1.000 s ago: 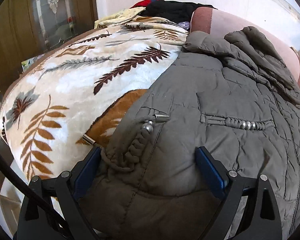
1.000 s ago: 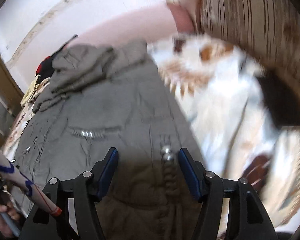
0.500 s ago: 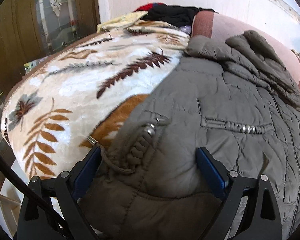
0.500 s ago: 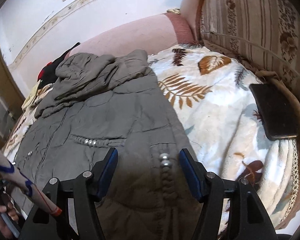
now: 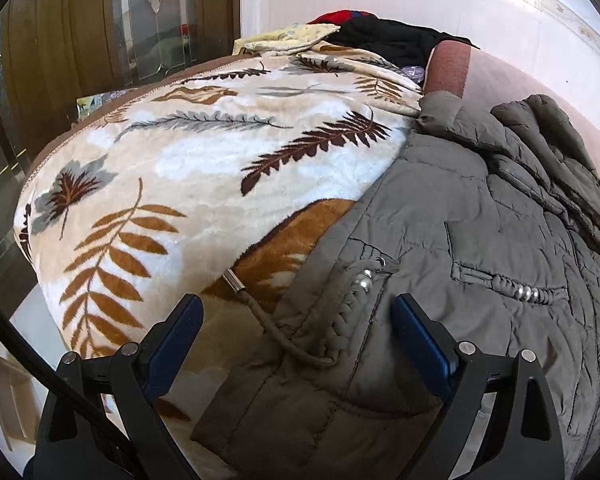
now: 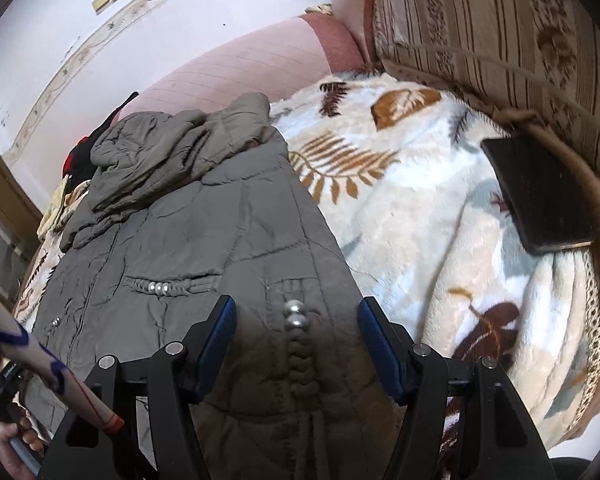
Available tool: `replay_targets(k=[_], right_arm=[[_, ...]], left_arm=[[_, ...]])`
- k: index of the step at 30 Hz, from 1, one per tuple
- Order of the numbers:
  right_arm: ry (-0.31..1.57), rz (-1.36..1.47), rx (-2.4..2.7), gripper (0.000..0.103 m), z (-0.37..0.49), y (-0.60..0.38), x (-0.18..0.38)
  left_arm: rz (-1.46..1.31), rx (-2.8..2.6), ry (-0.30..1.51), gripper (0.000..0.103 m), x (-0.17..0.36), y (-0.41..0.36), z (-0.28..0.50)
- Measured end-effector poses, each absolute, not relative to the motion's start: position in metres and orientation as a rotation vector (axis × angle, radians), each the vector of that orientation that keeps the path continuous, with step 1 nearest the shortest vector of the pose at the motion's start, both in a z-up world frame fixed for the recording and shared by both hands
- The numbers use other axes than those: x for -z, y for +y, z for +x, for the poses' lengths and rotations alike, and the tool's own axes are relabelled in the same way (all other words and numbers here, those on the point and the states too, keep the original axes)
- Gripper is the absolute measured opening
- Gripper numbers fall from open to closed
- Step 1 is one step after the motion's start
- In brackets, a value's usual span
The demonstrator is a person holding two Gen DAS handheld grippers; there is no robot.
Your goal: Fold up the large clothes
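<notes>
A grey quilted coat (image 5: 480, 248) is spread flat on the leaf-patterned blanket (image 5: 172, 168), hood bunched at its far end, presumably laid out for folding. The left gripper (image 5: 296, 332) is held spread wide at the coat's near left hem corner, straddling a braided cord (image 5: 342, 316); nothing is clamped. The right gripper (image 6: 296, 332) is likewise parted over the coat's near right hem. Bare blanket lies on both sides of the coat; a dark tablet (image 6: 540, 196) rests well right of it.

Grey-green quilted coat (image 6: 204, 236) lies flat on the leaf-patterned blanket (image 5: 172, 184).
</notes>
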State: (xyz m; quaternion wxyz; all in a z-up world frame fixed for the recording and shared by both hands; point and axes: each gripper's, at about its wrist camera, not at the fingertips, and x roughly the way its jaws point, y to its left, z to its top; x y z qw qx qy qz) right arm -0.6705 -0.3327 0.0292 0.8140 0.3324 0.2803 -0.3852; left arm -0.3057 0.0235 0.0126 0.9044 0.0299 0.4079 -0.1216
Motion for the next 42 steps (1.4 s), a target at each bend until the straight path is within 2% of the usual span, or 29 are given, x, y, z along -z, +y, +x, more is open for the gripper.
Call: replay_targets(k=[12, 15, 17, 22, 26, 29, 33, 40, 42], right_arm=[[0.583, 0.782, 0.831, 0.069, -0.685, -0.335, -0.028], [0.575, 0.8, 0.831, 0.069, -0.693, -0.334, -0.028], [0.571, 0.806, 0.831, 0.069, -0.698, -0.333, -0.029], [0.558, 0.858, 0.801, 0.069, -0.712, -0.332, -0.026], [0.542, 0.896, 0.769, 0.069, -0.722, -0.33, -0.024], [0.542, 0.917, 0.744, 0.067, -0.724, -0.328, -0.021], [0.538, 0.952, 0.715, 0.057, -0.723, -0.327, -0.018], [0.542, 0.98, 0.669, 0.053, -0.719, -0.317, -0.014], [0.535, 0.979, 0.652, 0.049, -0.72, -0.31, -0.014]], left_arm=[[-0.062, 0.233, 0.857, 0.095, -0.024, 0.065, -0.292], [-0.134, 0.281, 0.913, 0.095, -0.02, 0.079, -0.286], [-0.18, 0.326, 0.958, 0.087, -0.016, 0.085, -0.281], [-0.276, 0.422, 1.01, 0.077, -0.015, 0.094, -0.278], [-0.369, 0.522, 1.05, 0.075, -0.012, 0.098, -0.28], [-0.343, 0.533, 1.052, 0.075, -0.012, 0.093, -0.285], [-0.303, 0.53, 1.05, 0.075, -0.011, 0.086, -0.292], [-0.228, 0.562, 1.029, 0.075, -0.008, 0.075, -0.317], [-0.201, 0.568, 1.018, 0.075, -0.009, 0.072, -0.323]])
